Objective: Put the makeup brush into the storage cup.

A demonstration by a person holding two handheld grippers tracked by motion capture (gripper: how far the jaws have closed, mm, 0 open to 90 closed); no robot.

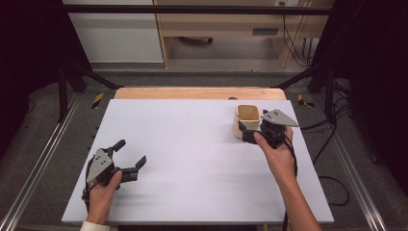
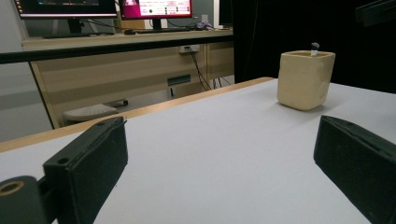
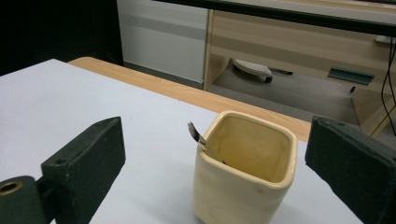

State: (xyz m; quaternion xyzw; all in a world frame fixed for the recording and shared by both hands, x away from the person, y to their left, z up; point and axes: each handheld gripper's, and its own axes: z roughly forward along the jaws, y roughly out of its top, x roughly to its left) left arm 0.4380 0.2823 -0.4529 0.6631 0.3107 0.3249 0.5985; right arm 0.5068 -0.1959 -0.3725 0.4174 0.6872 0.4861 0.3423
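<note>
Cup stands upright at the table's far right, something thin leaning inside it. Our right gripper has its jaws wide apart, not pressing it. Near left, our left gripper gapes empty.

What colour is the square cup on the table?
Pale cream-yellow; the cup shows best in the right gripper view.
</note>
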